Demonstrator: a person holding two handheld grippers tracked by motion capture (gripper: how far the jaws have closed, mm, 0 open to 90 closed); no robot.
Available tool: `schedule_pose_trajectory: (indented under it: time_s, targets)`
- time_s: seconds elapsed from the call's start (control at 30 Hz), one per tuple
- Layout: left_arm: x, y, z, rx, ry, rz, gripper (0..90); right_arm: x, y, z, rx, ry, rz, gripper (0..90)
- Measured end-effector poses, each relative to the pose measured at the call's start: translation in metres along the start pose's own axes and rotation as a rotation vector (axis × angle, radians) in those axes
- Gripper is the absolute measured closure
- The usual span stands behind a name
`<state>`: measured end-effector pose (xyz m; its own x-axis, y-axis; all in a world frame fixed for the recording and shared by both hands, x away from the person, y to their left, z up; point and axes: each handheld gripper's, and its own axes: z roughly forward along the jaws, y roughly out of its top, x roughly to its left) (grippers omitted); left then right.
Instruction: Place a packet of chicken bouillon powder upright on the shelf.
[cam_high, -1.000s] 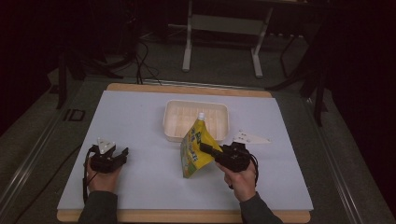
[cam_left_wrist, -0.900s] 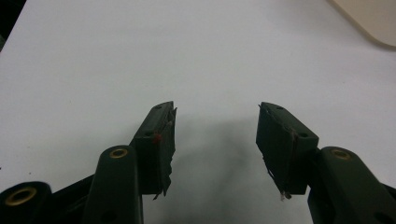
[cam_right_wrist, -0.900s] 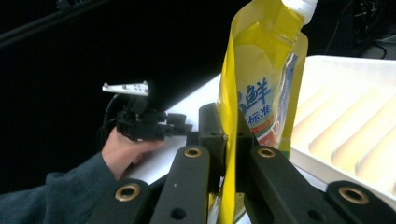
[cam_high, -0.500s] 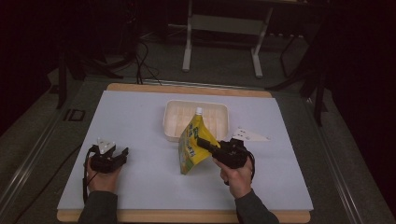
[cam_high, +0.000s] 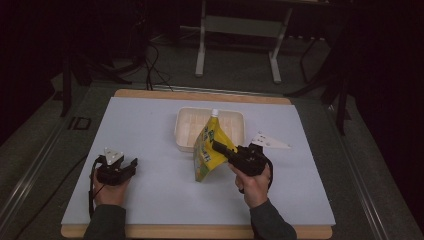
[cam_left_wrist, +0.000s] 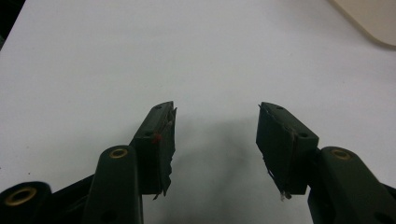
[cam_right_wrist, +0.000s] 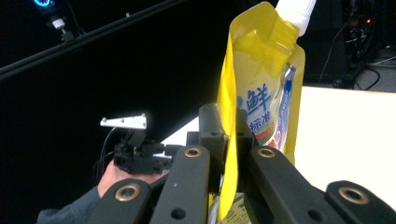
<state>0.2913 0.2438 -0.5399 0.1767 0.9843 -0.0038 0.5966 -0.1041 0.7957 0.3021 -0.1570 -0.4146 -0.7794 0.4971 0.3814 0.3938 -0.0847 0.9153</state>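
My right gripper (cam_high: 220, 148) clamped tight on edge of yellow spout pouch (cam_high: 209, 148), jaws pinching its side seam. Pouch upright, tilted, white cap (cam_high: 215, 113) on top, bottom touching white mat (cam_high: 150, 125), just in front of cream tray (cam_high: 185, 125). My left gripper (cam_high: 131, 164) resting on mat well to left, jaws spread wide, gripping nothing.

Yellow pouch (cam_high: 208, 152): glossy plastic film, creased, printed; white plastic cap (cam_right_wrist: 296, 9), smooth.
Tray (cam_high: 186, 125): cream plastic, slight sheen.
Table (cam_high: 150, 120): matt pale sheet on top, smooth; wood edge showing.
Left gripper (cam_left_wrist: 215, 135): matt black plastic, brass-coloured rivets; pads (cam_left_wrist: 166, 140) frayed, rough at edges.
Right gripper (cam_right_wrist: 227, 140): same matt black, brass rivets.
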Motion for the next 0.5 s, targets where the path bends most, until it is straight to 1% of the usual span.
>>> schedule_pose_trajectory:
  time_s: [0.3,0.5]
  targets:
    - [0.000,0.000,0.000,0.000,-0.001,0.000,46.5,-0.005,0.008,-0.002,-0.028,-0.024,-0.003,89.3]
    - [0.000,0.000,0.000,0.001,-0.001,0.000,46.5,-0.009,0.014,-0.001,-0.046,-0.054,-0.016,89.3]
